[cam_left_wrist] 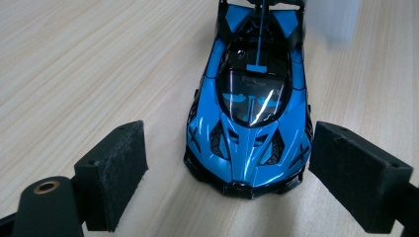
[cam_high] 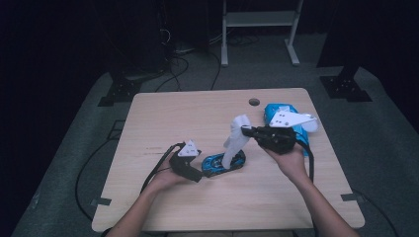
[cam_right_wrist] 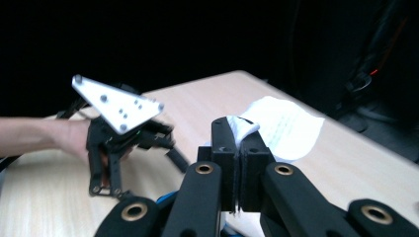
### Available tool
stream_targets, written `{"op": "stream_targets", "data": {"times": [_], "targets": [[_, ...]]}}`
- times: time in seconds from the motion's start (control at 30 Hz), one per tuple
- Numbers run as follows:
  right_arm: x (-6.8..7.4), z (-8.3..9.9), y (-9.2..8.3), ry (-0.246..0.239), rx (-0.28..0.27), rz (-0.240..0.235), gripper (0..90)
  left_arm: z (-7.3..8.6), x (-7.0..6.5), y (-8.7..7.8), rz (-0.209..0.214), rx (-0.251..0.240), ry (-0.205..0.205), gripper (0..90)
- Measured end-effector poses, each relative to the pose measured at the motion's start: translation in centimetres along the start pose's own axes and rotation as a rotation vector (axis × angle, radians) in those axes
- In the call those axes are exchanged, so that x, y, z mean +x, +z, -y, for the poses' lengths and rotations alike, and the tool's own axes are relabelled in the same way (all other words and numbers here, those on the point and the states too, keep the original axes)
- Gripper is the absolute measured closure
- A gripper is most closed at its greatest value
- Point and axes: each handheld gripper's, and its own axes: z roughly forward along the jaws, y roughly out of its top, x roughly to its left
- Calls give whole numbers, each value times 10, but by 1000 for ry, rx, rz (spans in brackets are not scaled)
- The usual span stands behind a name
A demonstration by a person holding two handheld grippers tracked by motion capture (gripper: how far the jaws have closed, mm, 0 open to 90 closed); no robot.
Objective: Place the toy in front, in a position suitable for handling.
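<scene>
While wiped: toy car [cam_high: 225, 162] is kept near the middle of the table [cam_high: 163, 123].
Cloth [cam_high: 235, 139]: soft, light, pinched at its top by the clenched right gripper [cam_high: 249, 130].
Left gripper [cam_left_wrist: 227, 168]: jaws released, flanking the car's nose.
Car: hard, glossy, slippery; best gripped across its sides.

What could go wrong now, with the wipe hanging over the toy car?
The left gripper has open fingers beside the blue toy car without clamping it, so wiping may roll it away. The right gripper pinches only an edge of the white wipe, which might slip out.
</scene>
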Motion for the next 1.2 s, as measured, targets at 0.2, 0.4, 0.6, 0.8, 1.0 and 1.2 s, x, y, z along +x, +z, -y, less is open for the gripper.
{"op": "stream_targets", "data": {"times": [0.2, 0.4, 0.6, 0.8, 1.0, 1.2], "targets": [[3, 28, 32, 0, 86, -32, 874, 1, 1, 2, 26, 15, -7, 172], [4, 53, 55, -23, 186, -49, 871, 2, 4, 4, 52, 18, -26, 225], [7, 66, 77, -71, 265, -68, 763, 1, 5, 5, 72, 17, -33, 258], [12, 74, 99, -68, 309, -115, 602, 1, 5, 6, 85, 9, -28, 286], [14, 80, 118, -39, 348, -129, 499, 1, 4, 6, 87, 12, -24, 291], [17, 82, 125, -46, 364, -87, 568, 1, 4, 6, 91, 11, -24, 286]]}}
